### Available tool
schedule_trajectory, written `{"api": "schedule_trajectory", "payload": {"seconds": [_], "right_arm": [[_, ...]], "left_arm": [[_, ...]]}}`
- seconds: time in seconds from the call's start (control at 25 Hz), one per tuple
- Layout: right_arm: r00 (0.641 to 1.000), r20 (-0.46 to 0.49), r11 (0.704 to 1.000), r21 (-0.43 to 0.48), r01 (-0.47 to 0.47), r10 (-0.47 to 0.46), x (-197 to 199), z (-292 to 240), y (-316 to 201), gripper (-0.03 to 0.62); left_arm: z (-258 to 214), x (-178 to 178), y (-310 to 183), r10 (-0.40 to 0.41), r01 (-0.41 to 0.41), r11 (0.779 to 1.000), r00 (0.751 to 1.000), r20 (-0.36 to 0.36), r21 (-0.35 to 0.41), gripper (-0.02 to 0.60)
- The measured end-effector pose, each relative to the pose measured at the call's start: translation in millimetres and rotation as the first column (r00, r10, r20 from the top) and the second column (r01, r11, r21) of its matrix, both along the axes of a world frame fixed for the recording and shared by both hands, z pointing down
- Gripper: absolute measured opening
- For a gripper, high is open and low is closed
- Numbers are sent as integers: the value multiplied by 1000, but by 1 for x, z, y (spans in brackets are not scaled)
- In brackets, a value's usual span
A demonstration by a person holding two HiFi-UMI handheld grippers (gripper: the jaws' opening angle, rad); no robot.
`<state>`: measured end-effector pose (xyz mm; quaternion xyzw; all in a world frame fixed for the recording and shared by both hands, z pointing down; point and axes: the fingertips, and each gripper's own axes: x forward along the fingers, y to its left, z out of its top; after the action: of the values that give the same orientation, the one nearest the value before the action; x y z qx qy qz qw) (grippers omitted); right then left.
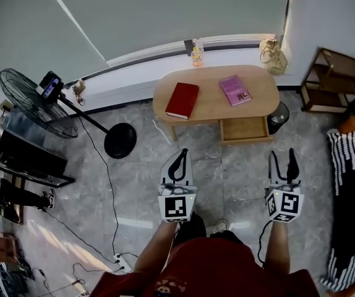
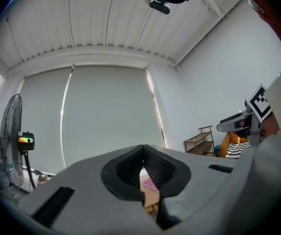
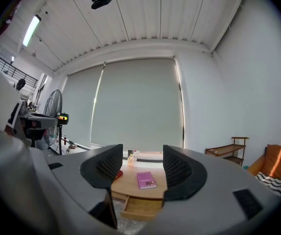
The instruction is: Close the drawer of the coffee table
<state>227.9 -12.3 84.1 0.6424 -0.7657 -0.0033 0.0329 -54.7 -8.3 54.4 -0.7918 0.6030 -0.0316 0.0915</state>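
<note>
An oval wooden coffee table stands by the window wall, with a red book and a pink book on top. Its drawer is pulled out at the front right and looks empty. My left gripper hovers over the floor short of the table, fingertips together, nothing held; its own view shows the left gripper tips touching. My right gripper stands open just short of the drawer. Between the right gripper fingers I see the drawer and pink book.
A standing fan with a round black base is at the left, its cable across the floor. A black bin sits right of the table, a wooden shelf beyond it, a striped cushion at the right edge.
</note>
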Motion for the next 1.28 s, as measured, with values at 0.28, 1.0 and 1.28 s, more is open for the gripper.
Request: {"api": "schedule_trajectory", "payload": {"seconds": [0.28, 1.0, 1.28], "right_arm": [[997, -40, 998, 3, -62, 62, -18, -5, -42, 237], [974, -50, 975, 28, -222, 223, -94, -19, -145, 238], [979, -53, 981, 14, -195, 196, -79, -14, -167, 239]], "left_arm": [[11, -12, -63, 70, -72, 997, 997, -42, -28, 8], [-6, -70, -211, 271, -270, 962, 962, -25, 44, 8], [3, -60, -229, 242, -242, 970, 970, -28, 15, 8]]}}
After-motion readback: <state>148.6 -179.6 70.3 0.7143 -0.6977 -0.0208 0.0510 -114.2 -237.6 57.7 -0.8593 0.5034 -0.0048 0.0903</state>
